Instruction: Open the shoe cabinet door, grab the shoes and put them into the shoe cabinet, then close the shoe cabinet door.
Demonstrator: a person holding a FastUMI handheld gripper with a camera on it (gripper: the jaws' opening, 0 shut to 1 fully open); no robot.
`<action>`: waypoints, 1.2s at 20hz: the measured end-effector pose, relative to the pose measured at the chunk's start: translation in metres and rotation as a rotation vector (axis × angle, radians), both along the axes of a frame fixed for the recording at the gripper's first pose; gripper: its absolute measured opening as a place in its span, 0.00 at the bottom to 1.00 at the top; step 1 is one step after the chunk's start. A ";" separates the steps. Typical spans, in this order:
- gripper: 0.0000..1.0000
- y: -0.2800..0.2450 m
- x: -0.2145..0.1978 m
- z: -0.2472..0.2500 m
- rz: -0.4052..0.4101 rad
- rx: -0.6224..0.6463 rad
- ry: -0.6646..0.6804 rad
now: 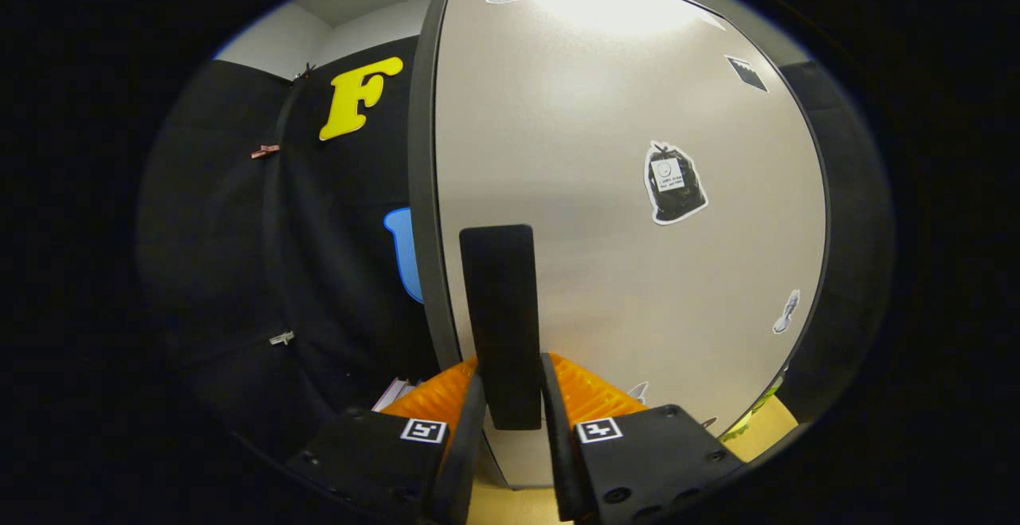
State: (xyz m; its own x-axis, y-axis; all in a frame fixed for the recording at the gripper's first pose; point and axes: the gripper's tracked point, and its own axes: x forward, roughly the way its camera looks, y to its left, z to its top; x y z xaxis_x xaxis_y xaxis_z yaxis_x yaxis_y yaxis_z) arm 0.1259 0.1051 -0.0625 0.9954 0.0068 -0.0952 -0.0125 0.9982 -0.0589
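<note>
The shoe cabinet door (606, 190) is a pale, glossy panel with a dark rim, standing right in front of me and carrying a few stickers. A black upright handle (500, 302) is fixed near the door's left edge. My gripper (511, 385) is shut on this handle, with both fingers pressing its lower part from either side. The door's left edge (422, 214) shows against the dark booth wall. I cannot tell from here whether the door is ajar.
Black booth cloth (319, 270) hangs to the left of the door. A wooden surface (769, 429) shows below the door at the right. Something white (394, 393) lies low by the left finger.
</note>
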 end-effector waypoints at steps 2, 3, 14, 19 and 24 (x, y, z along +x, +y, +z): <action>0.38 -0.001 0.000 -0.001 -0.010 -0.001 0.003; 0.38 -0.002 0.000 -0.001 -0.009 0.004 0.004; 0.24 -0.001 -0.027 0.003 0.007 -0.009 0.003; 0.24 -0.002 -0.057 0.010 0.037 0.005 0.005; 0.24 -0.007 -0.088 0.016 0.101 -0.002 0.018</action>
State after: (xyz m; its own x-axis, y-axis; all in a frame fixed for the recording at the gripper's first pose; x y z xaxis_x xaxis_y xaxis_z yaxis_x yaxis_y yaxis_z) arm 0.0377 0.0976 -0.0467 0.9878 0.1072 -0.1130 -0.1145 0.9916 -0.0599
